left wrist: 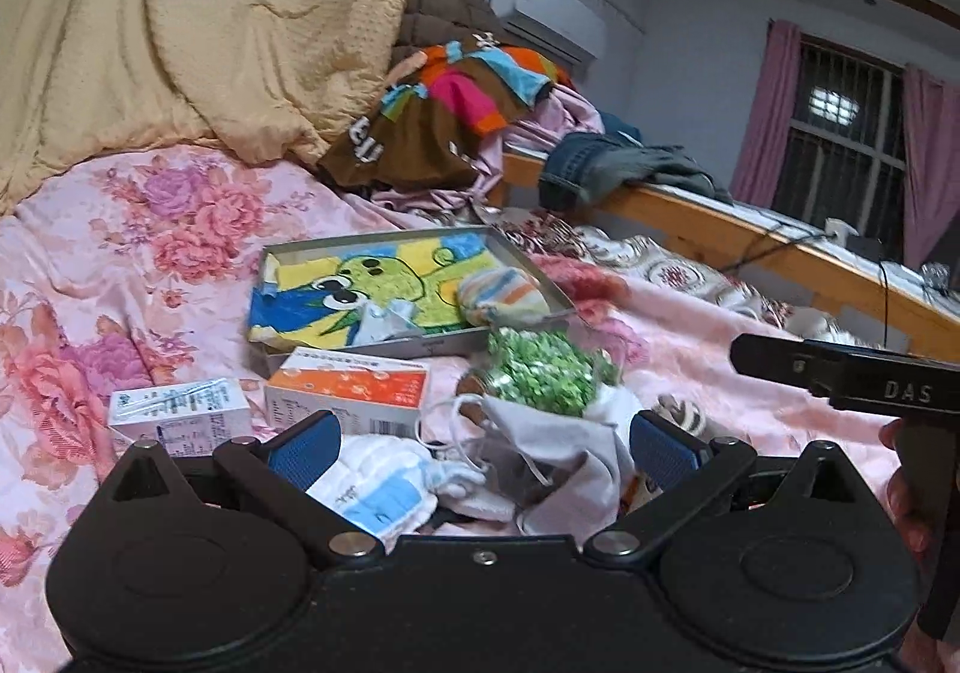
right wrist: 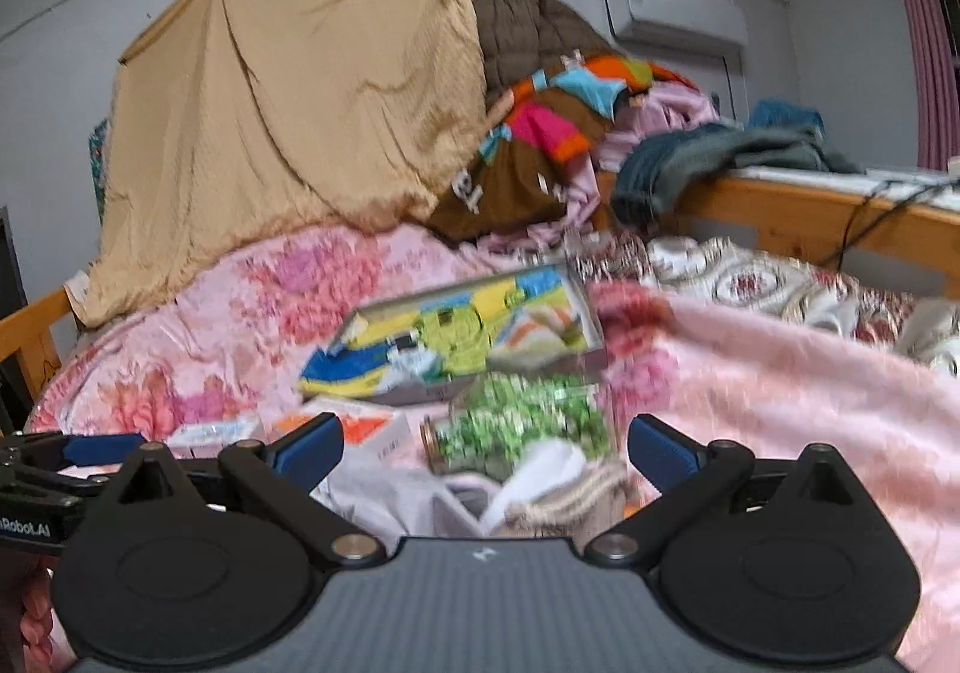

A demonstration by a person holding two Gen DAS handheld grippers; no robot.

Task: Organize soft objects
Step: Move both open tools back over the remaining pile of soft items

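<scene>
Claws, left [left wrist: 480,448] and right [right wrist: 485,448], gape empty above two cartons [left wrist: 348,392] (one tray [left wrist: 420,344] behind).

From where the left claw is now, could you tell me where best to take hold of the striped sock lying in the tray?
Grip the striped sock across its rounded, bunched middle, coming from above. It sits against the tray's right rim, so a sideways approach would likely meet the wall; the raised bulge gives the open left claw something to pinch.
</scene>
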